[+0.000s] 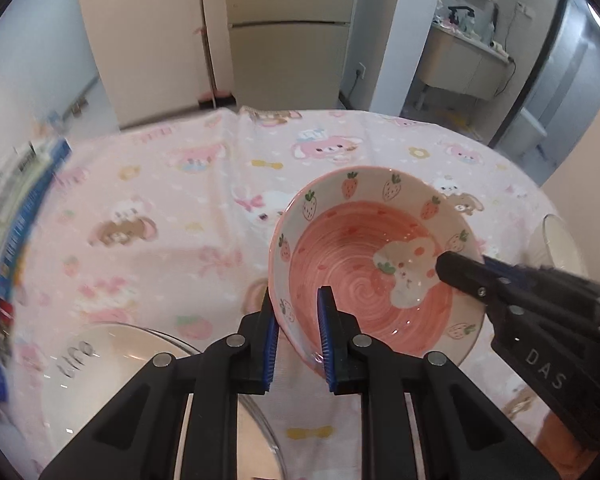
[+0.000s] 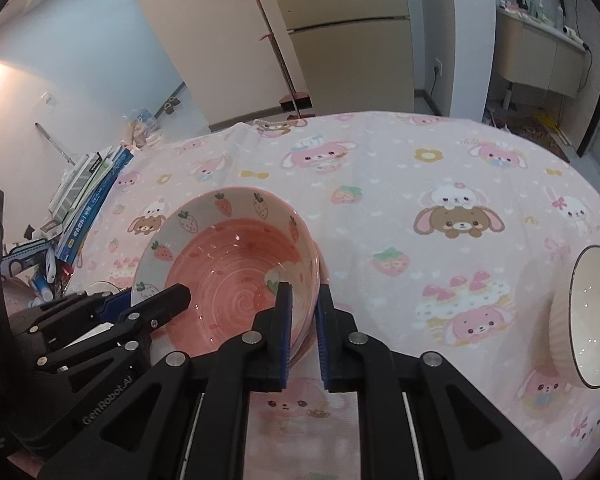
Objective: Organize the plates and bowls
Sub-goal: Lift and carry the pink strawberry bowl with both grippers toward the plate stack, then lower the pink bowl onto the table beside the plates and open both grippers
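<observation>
left tool: clamped, angled down | right tool: clamped, angled down

There is one pink bowl with painted strawberries, pinched on its rim between both claws. There is one white bowl with a ribbed outside, lying tipped well off to the right of the right claw, and one clear glass dish just to the left of the left claw. There are two black claws with blue pads, the left one and the right one.
</observation>
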Available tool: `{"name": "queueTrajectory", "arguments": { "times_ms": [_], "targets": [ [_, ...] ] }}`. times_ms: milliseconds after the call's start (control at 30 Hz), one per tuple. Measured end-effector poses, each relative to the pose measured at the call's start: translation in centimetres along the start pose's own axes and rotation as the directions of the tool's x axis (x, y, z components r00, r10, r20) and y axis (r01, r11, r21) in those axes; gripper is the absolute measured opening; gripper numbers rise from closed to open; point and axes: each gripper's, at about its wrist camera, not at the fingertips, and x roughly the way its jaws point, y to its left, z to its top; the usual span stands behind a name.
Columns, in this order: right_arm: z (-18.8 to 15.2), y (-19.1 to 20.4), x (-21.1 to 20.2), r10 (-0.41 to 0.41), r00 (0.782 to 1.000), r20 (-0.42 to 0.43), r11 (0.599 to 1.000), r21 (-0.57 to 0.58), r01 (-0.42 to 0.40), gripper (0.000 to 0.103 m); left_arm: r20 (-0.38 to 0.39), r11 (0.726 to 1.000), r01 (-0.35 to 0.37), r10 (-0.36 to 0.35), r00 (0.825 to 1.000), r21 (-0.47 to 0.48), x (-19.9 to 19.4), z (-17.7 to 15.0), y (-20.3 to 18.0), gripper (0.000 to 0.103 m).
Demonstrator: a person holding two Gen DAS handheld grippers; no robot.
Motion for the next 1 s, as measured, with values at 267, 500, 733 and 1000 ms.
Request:
{"name": "queueTrajectory", "arguments": {
  "times_ms": [267, 500, 733, 1000],
  "targets": [
    [-0.1, 0.4, 0.4, -0.010, 1.000, -0.007, 1.000, -0.012, 0.010, 0.011, -0.042, 0.999, 0.029, -0.030, 0.999, -0.024, 0.8, 0.1, 1.1, 0.019],
    [-0.1, 0.8, 0.5, -0.041, 0.999, 0.001, 0.999, -0.036, 0.041, 0.012, -0.063, 1.000, -0.006, 0.005, 0.998, -0.005, 2.0, -0.1, 0.5, 0.019],
    [-0.1, 0.5, 1.0, -0.061, 0.998, -0.003, 0.997, -0.039, 0.061, 0.012, -0.057, 0.999, -0.037, 0.039, 0.998, 0.021, 2.2, -0.2, 0.0, 0.019],
    [0.0, 0.1, 1.0, -0.047, 0.999, -0.019, 0.999, -0.028, 0.046, 0.014, -0.035, 1.000, -0.019, 0.019, 0.999, 0.009, 1.5, 0.0, 0.3, 0.019]
  ]
}}
